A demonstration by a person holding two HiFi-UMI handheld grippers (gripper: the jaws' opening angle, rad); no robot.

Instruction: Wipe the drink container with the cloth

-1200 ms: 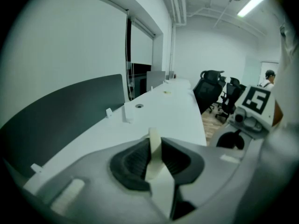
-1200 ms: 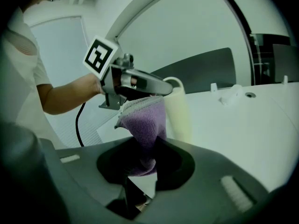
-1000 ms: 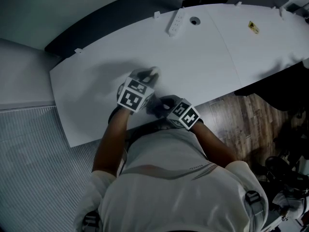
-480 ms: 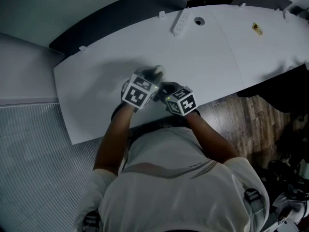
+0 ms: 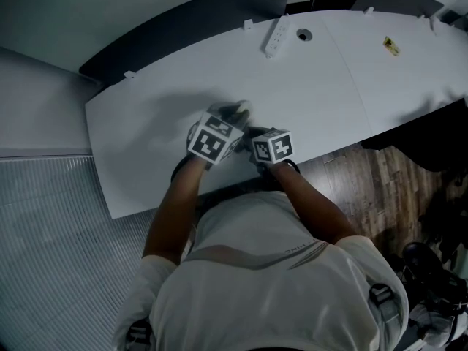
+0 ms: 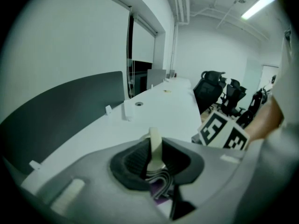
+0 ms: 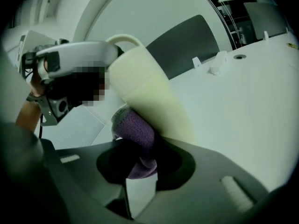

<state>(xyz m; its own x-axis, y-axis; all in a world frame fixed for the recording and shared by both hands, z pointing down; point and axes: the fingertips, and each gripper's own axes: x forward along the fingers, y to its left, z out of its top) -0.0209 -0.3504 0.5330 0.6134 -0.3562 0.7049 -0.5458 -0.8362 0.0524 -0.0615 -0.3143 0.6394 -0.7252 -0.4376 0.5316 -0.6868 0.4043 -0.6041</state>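
The drink container (image 7: 145, 92), a smooth cream-coloured vessel with a rounded body and a thin loop handle at its top, was tilted over the near part of the white desk (image 5: 329, 72). Against its lower side pressed the cloth (image 7: 138, 134) (purple, with a nubbly knitted weave), bunched between the jaws of the right gripper (image 7: 140, 164), which were closed on it. The left gripper (image 6: 155, 149) had its ribbed dark jaws clamped on a narrow cream part of the container. Further off lay a white power strip (image 5: 273, 35) beside a round cable hole (image 5: 303, 33), before a dark curved partition (image 5: 183, 28).
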